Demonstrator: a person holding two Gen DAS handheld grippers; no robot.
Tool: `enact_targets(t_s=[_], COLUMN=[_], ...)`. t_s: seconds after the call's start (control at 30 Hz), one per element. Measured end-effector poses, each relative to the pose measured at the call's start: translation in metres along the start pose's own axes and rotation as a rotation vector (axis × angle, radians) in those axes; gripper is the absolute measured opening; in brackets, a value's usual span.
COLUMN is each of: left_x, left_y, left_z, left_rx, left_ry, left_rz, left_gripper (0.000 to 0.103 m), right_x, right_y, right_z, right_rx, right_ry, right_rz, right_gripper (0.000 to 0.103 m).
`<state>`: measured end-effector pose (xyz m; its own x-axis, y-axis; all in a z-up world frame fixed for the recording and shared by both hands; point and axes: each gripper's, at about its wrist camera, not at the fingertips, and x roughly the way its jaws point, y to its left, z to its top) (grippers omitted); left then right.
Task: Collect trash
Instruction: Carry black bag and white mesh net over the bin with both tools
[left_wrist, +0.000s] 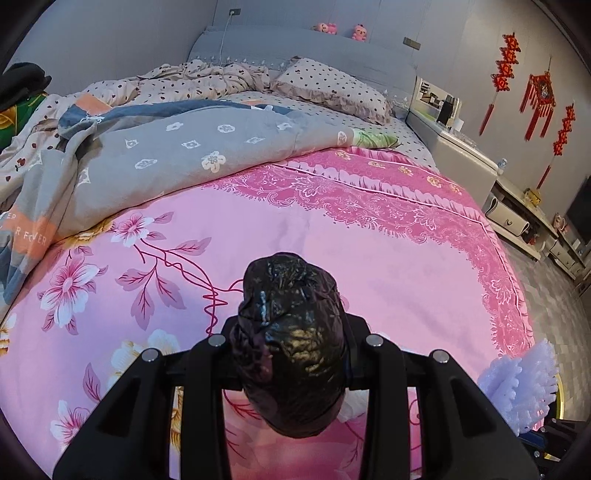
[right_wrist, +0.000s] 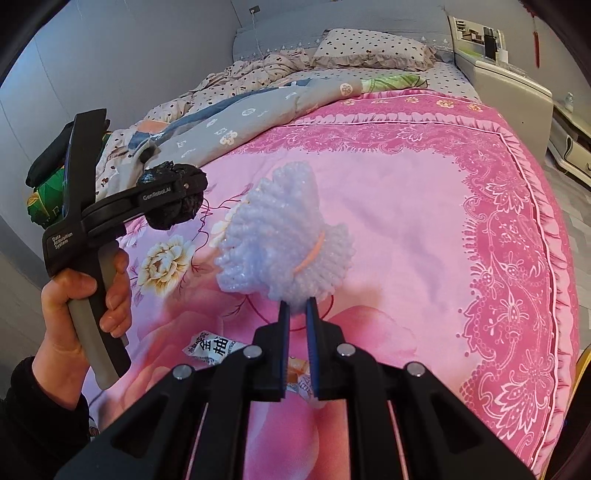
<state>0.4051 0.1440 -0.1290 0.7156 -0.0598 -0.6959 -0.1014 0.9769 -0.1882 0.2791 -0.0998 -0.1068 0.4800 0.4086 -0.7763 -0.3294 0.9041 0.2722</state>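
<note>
Left wrist view
- Left gripper (left_wrist: 291, 350): clamped on a black plastic bag bundle (left_wrist: 291, 325), held above the pink floral bedspread (left_wrist: 369, 240).
- Bundle position: wedged between the two fingers, bulging out past them on both ends.
- Bundle axis: long axis runs straight away from the camera, toward the head of the bed.
- Hidden: the fingertips are buried under the crinkled plastic; the bundle's contents cannot be made out.
- Edge: white foam netting (left_wrist: 521, 384) shows at the right border, cut off.

Right wrist view
- Right gripper (right_wrist: 297, 306): blue-padded fingers pinched on the lower end of the foam netting (right_wrist: 284, 240), lifted over the bedspread (right_wrist: 406, 221).
- Netting axis: fans up and away from the fingertips; an orange band crosses it.
- Left gripper (right_wrist: 177, 199): seen from the side at left, gripping the black bundle (right_wrist: 173, 214), with the left hand (right_wrist: 88, 295) on its handle.
- Wrapper (right_wrist: 214, 350): a printed snack wrapper lies on the bedspread just below the right gripper's fingers, partly hidden by them.
</note>
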Motion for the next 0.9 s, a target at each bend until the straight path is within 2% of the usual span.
enact_targets(t_s=[0.5, 0.9], left_x=[-0.072, -0.118], left_y=[-0.053, -0.129], left_z=[-0.022, -0.053], left_rx=[0.021, 0.065], left_ry=[-0.049, -0.052], left_rz=[-0.065, -0.149], left_gripper=[0.033, 0.033], right_x=[-0.063, -0.122], right_y=[-0.026, -0.078], right_z=[-0.016, -0.039], right_rx=[0.043, 0.083], right_ry=[-0.076, -0.140], right_rz=[-0.010, -0.048], right_gripper=[0.007, 0.007])
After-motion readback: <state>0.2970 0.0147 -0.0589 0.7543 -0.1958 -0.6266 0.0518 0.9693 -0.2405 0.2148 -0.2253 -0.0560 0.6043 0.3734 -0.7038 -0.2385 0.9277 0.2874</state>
